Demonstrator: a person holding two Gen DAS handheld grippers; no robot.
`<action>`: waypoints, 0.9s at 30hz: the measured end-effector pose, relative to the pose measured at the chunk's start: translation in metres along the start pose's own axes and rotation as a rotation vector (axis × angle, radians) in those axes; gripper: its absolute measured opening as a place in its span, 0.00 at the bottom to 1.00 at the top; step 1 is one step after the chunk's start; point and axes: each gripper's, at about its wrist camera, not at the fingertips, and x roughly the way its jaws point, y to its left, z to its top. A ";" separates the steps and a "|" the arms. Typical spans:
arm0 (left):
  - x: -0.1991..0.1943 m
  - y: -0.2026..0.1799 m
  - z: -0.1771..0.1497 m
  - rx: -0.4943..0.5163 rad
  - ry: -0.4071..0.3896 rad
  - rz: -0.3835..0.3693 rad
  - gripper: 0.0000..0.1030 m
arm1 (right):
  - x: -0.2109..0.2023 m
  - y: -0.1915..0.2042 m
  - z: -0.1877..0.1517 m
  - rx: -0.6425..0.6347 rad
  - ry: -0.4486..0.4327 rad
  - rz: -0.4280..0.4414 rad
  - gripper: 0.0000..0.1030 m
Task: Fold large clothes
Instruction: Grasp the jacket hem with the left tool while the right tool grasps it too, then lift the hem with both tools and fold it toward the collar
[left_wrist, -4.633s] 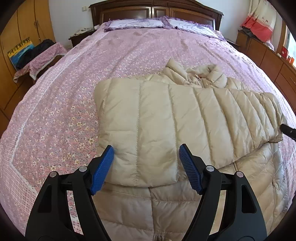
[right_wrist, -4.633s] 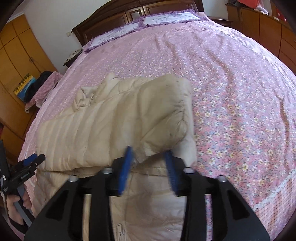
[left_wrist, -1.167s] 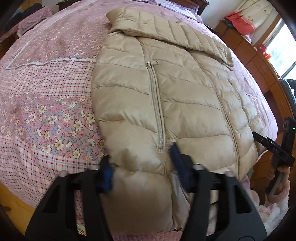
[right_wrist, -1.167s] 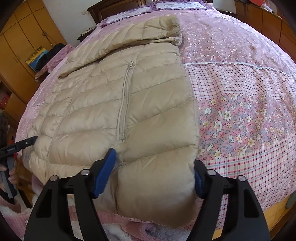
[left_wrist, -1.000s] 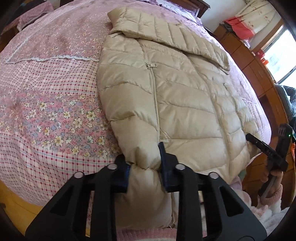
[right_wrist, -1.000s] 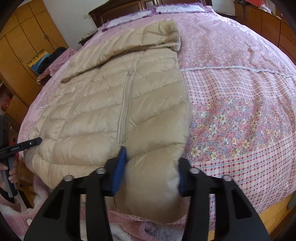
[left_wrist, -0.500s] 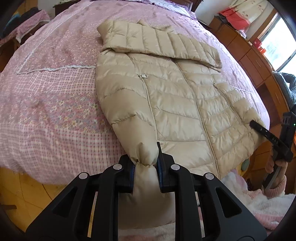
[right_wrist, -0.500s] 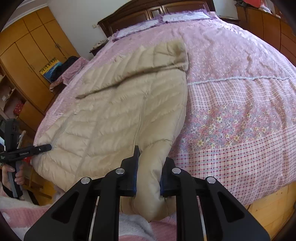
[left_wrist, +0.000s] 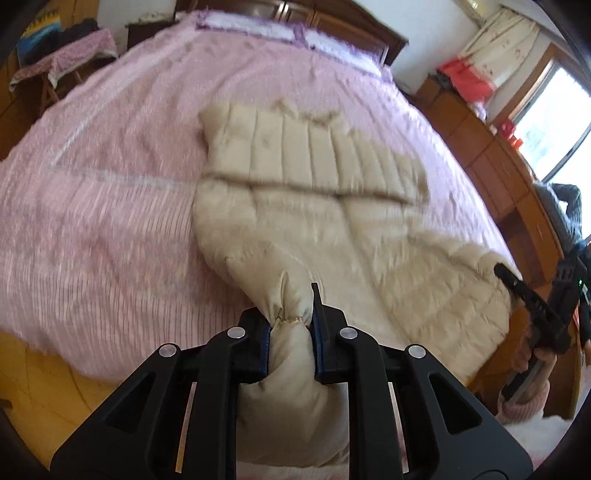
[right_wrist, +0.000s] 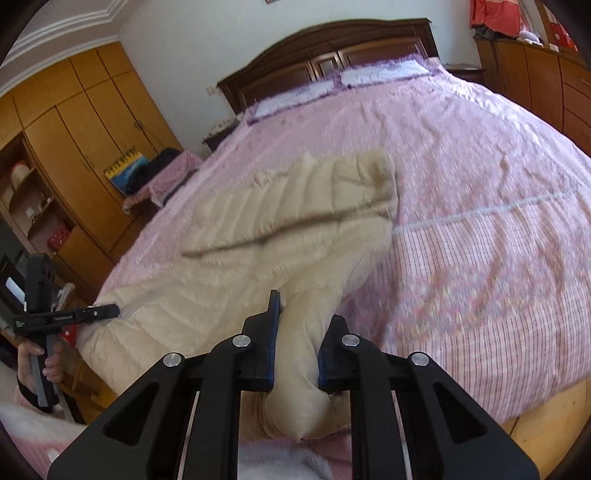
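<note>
A beige quilted down jacket (left_wrist: 314, 206) lies on the pink bed, both sleeves folded across its upper part. My left gripper (left_wrist: 290, 325) is shut on the jacket's bottom left hem corner, which bulges between the blue pads and is lifted off the bed. My right gripper (right_wrist: 295, 347) is shut on the opposite hem corner of the jacket (right_wrist: 280, 236), also raised. Each gripper shows in the other's view: the right one (left_wrist: 517, 284) at the jacket's right edge, the left one (right_wrist: 99, 312) at its left edge.
The bed's pink floral cover (left_wrist: 110, 192) stretches to the wooden headboard (right_wrist: 332, 48) and pillows. Wooden wardrobes (right_wrist: 74, 122) stand to the left, a low wooden cabinet (left_wrist: 491, 166) to the right. A cloth-covered stool (left_wrist: 62, 62) is beside the bed.
Both grippers closed on the hem corners and rose, pulling the jacket's lower edge up off the bed. The views tilted up, showing more of the room.
</note>
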 end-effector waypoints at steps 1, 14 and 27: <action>0.000 -0.003 0.008 0.004 -0.026 0.000 0.16 | 0.001 0.003 0.004 -0.004 -0.014 -0.009 0.16; 0.016 -0.010 0.117 0.027 -0.225 0.063 0.16 | 0.039 0.008 0.088 -0.063 -0.183 -0.113 0.16; 0.119 -0.001 0.186 0.079 -0.199 0.259 0.16 | 0.138 -0.031 0.138 -0.004 -0.167 -0.290 0.16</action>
